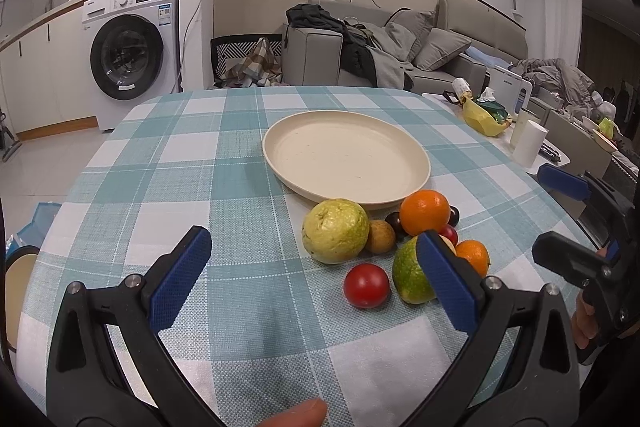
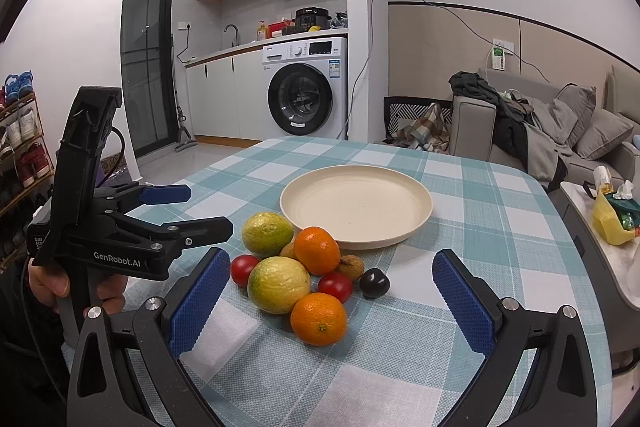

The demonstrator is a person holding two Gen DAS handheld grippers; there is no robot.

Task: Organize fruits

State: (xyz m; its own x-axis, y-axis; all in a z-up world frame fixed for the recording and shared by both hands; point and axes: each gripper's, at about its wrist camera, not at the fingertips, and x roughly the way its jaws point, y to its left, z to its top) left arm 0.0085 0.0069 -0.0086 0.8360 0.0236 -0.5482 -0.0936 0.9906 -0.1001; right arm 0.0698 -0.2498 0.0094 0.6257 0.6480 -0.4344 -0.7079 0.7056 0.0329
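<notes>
A pile of fruit lies on the checked tablecloth in front of an empty cream plate [image 1: 346, 157] [image 2: 356, 205]. It holds a yellow-green guava [image 1: 335, 231] [image 2: 279, 284], a green citrus [image 1: 410, 277] [image 2: 267, 233], two oranges [image 1: 425, 211] [image 2: 319, 319], red tomatoes [image 1: 366, 285] [image 2: 335, 286], a dark plum [image 2: 374, 283] and small brown fruits [image 2: 351, 266]. My left gripper [image 1: 312, 234] [image 2: 208, 209] hovers open just left of the pile, its right finger hiding part of the citrus. My right gripper [image 2: 331, 257] [image 1: 540, 211] is open above the near side of the pile, holding nothing.
A low side table [image 2: 624, 259] to the right carries a yellow bag [image 1: 484, 119] and a white roll [image 1: 528, 145]. Beyond the table stand a sofa [image 1: 432, 47] and a washing machine [image 1: 128, 55]. Hands grip both tools; a fingertip [image 1: 296, 417] shows at the bottom.
</notes>
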